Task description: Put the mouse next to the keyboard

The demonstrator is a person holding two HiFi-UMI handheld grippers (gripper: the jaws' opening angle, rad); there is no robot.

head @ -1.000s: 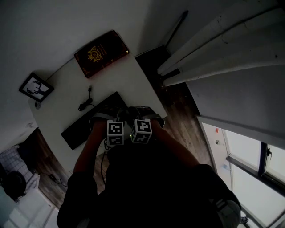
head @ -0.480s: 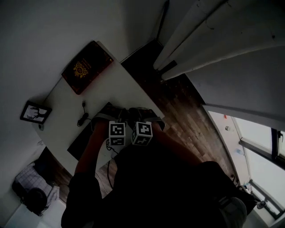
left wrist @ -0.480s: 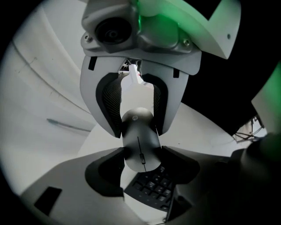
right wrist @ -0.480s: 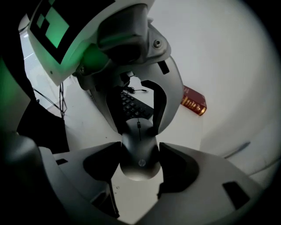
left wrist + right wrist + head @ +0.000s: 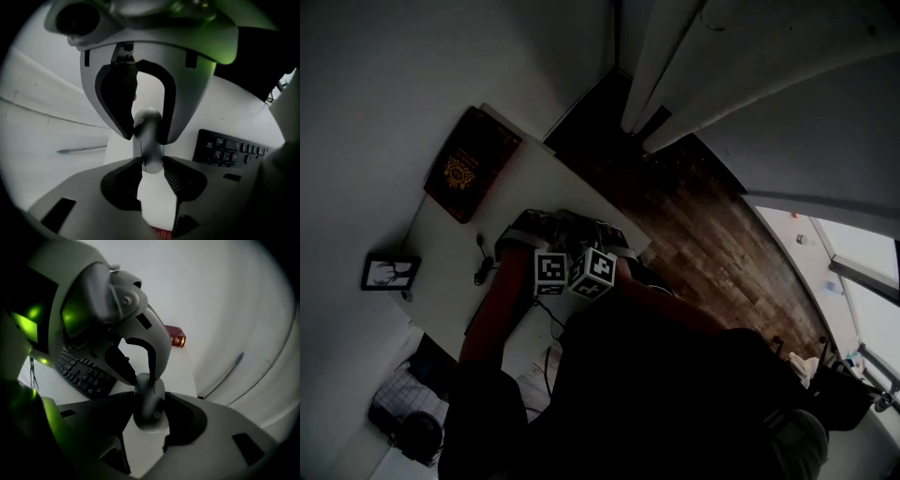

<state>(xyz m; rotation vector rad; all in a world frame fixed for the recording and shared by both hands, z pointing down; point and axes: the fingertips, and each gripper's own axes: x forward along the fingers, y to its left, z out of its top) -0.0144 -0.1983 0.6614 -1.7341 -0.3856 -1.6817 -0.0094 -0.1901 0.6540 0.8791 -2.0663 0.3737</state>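
A grey mouse (image 5: 149,404) lies lengthwise between my two grippers, which face each other over the white table (image 5: 534,178). My right gripper (image 5: 147,406) has its jaws closing, with the pads against the mouse's sides. My left gripper (image 5: 151,164) is closing too, its pads touching the mouse's (image 5: 149,138) narrow end. Each gripper shows in the other's view: the right gripper (image 5: 147,133) and the left gripper (image 5: 144,376). The black keyboard (image 5: 82,371) lies just beside them. In the head view the mouse is hidden under the grippers.
A red book (image 5: 469,164) lies at the table's far end, and a framed picture (image 5: 391,272) stands at its left edge. A black cable (image 5: 481,267) lies near the keyboard. Dark wooden floor (image 5: 703,234) lies past the table's right edge.
The head view has swung, so the table now sits further left and the floor fills more of the picture. Both grippers stay side by side at the table's near right edge.
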